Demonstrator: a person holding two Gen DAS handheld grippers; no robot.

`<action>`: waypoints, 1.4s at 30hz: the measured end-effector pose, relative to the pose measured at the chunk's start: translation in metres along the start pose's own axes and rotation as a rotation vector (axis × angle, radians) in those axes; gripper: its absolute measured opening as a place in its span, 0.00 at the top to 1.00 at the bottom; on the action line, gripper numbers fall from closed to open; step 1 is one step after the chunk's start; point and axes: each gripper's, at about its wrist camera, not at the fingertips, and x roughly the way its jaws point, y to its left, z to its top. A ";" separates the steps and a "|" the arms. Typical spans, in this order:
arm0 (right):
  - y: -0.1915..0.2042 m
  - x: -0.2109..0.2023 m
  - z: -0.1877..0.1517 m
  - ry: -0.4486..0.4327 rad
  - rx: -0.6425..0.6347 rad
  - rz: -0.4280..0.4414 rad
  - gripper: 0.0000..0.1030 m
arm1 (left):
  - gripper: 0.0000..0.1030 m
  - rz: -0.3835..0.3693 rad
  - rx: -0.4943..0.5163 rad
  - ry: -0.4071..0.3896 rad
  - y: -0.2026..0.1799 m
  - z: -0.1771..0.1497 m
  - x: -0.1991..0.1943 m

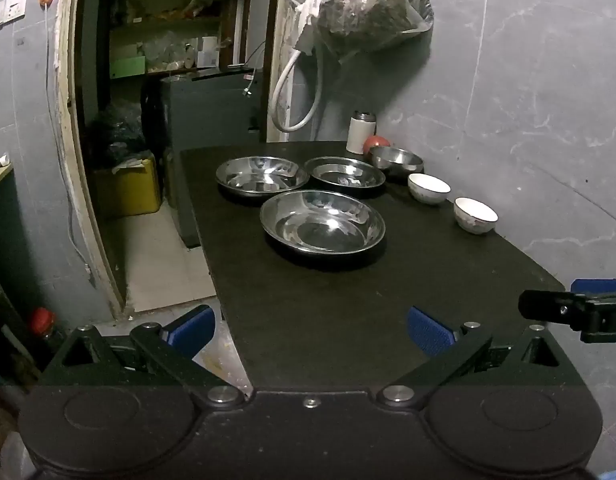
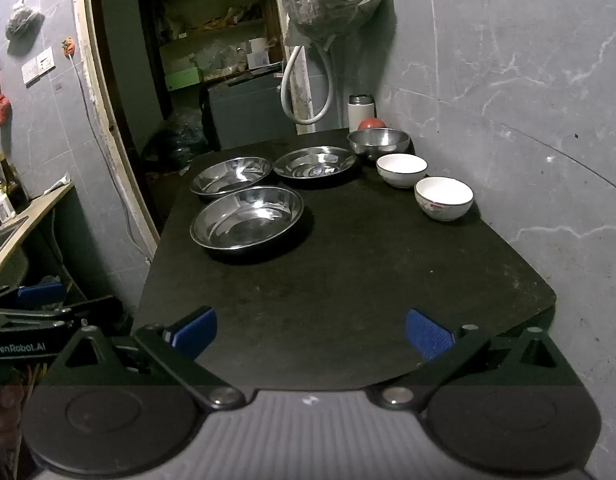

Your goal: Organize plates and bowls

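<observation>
Both claws are hovering over the near end of the dark, matte rectangular counter, well short of the dishes. The left claw is standing wide with its blue ribbed pads far apart and nothing between them; the right claw is spread just as wide, also empty.

Nearest on the counter, a shallow round stainless-steel plate is sitting toward the left edge, its polished basin throwing back streaks of light and holding nothing. Just behind it, two more steel plates of the same shape are lying side by side: the left rear steel plate and the right rear steel plate, which seems to have a few small flecks at its centre, too small to identify.

Along the right side, close to the grey marbled wall, a small white ceramic bowl with a dark rim is standing upright and empty, faint markings on its outside. A second white ceramic bowl is sitting just beyond it, also empty. Farther back a deeper stainless-steel bowl is resting upright, touching or nearly touching a round red object. A white cylindrical flask with a metal cap is standing at the far corner.
</observation>
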 end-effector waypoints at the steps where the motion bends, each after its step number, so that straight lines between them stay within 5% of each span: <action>1: 0.000 0.000 0.000 -0.005 -0.005 -0.003 0.00 | 0.01 0.001 0.002 0.000 0.000 0.000 0.000; 42: 0.006 -0.001 0.000 -0.010 -0.001 -0.010 0.00 | 0.01 -0.011 0.012 -0.009 0.003 0.007 -0.001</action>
